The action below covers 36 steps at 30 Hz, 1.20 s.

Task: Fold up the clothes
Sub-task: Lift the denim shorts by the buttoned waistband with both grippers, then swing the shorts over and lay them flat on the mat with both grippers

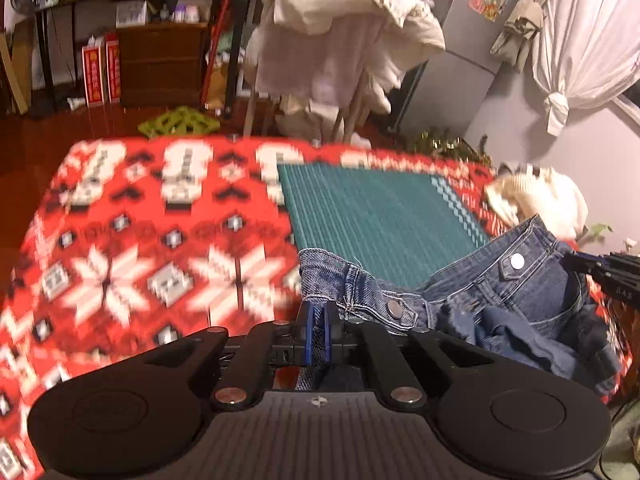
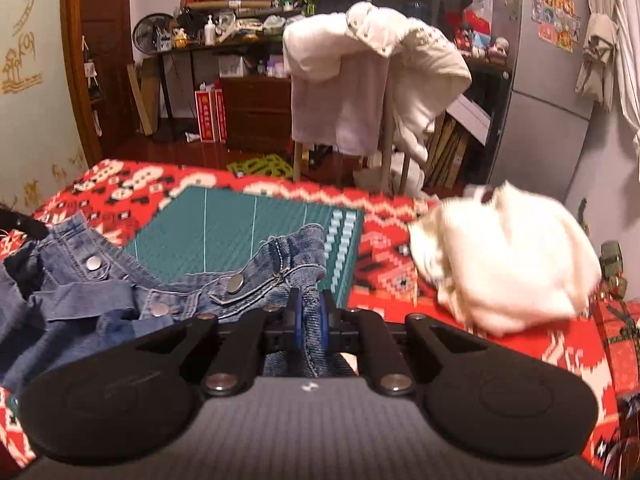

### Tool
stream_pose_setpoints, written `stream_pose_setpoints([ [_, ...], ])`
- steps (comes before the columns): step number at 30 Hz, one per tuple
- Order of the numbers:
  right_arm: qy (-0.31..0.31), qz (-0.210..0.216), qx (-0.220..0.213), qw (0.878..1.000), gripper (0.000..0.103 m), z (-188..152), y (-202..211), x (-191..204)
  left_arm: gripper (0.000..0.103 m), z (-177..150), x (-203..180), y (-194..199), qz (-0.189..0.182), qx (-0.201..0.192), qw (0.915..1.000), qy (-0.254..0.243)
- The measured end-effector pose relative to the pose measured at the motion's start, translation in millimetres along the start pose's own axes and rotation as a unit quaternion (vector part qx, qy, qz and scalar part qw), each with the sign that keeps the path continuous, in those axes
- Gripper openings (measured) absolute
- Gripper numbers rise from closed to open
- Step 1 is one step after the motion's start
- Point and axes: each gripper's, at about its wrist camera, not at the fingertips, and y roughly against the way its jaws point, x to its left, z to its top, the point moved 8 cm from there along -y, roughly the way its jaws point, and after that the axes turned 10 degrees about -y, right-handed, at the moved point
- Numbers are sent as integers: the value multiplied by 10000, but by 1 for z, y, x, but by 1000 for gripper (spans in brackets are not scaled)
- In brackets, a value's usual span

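While both grippers hold the denim garment (image 1: 500,304) by its edge, it hangs bunched and unfolded at the near side of the counter (image 1: 140,240), partly over the green mat (image 1: 372,216). The left gripper (image 1: 316,320) is clamped on one denim corner, the right gripper (image 2: 310,314) on another. A white garment (image 2: 504,264) lies crumpled to the right, not folded either, so most of the folding looks to remain.
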Motion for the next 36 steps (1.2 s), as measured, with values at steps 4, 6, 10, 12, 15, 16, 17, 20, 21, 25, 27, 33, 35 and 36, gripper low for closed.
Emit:
stream_pose_setpoints([
  [4,-6,1,-123,9999,9,29,-20,3,6,35,8,-11,178,-170,9995,-196],
  [6,-58,-29,-142,9999,9,43,-35,1,6,50,16,-24,294,-194,9991,-228],
  [10,-110,-121,-107,9998,9,65,-69,-1,6,69,32,-58,443,-173,9987,-205],
  [12,-89,-196,-79,9997,9,73,-86,-1,5,77,40,-76,514,-131,9985,-140],
  [15,-177,-307,21,9994,9,80,-111,-7,5,84,52,-95,624,-84,9980,-58],
  [16,-217,-337,59,9992,9,80,-118,-11,5,86,57,-101,666,-80,9977,-44],
  [17,-258,-367,96,9989,9,80,-126,-14,5,85,60,-106,697,-37,9976,-25],
  [20,-457,-382,287,9978,10,72,-146,-26,6,80,70,-121,755,153,9970,45],
  [21,-534,-379,357,9972,10,68,-152,-29,6,77,71,-124,745,200,9970,83],
  [25,-769,-305,427,9957,19,60,-160,-40,10,70,77,-126,656,256,9972,242],
  [27,-784,-251,380,9959,24,61,-157,-41,17,68,78,-122,596,271,9974,305],
  [33,-448,191,318,9983,30,73,-128,-17,37,73,70,-95,391,85,9991,164],
  [35,-336,339,297,9984,33,77,-118,-8,40,77,61,-86,310,-3,9995,42],
  [36,-280,412,286,9983,33,79,-112,-4,43,79,54,-82,230,-42,9997,-47],
])
